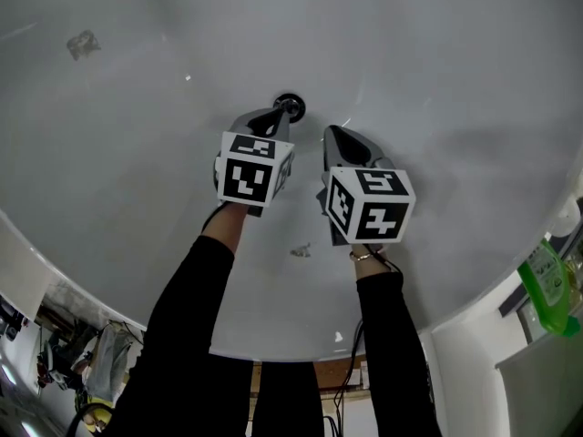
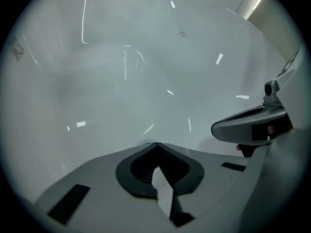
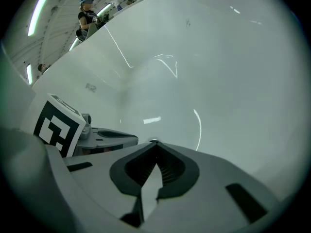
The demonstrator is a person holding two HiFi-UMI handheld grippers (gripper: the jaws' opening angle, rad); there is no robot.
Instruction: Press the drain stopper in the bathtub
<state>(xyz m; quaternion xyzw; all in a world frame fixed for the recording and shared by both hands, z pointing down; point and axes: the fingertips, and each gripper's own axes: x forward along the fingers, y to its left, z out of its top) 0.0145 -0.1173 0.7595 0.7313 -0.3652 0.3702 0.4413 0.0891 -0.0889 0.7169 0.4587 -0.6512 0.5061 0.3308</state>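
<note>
The drain stopper (image 1: 291, 107) is a small dark round knob on the floor of the white bathtub (image 1: 137, 153). My left gripper (image 1: 280, 116) is shut with nothing in it, and its closed tip rests at the stopper's near edge. Whether it touches the stopper I cannot tell. In the left gripper view (image 2: 154, 144) the jaws meet at a point and hide the stopper. My right gripper (image 1: 331, 133) is shut and empty too, a little right of the stopper and clear of it. In the right gripper view (image 3: 154, 142) its jaws point at bare tub wall.
A green bottle (image 1: 549, 288) stands on a ledge past the tub's right rim. A small scrap (image 1: 301, 251) lies on the tub floor between my arms. A person (image 3: 88, 12) stands far off beyond the tub rim. Clutter (image 1: 55, 353) lies outside the tub at lower left.
</note>
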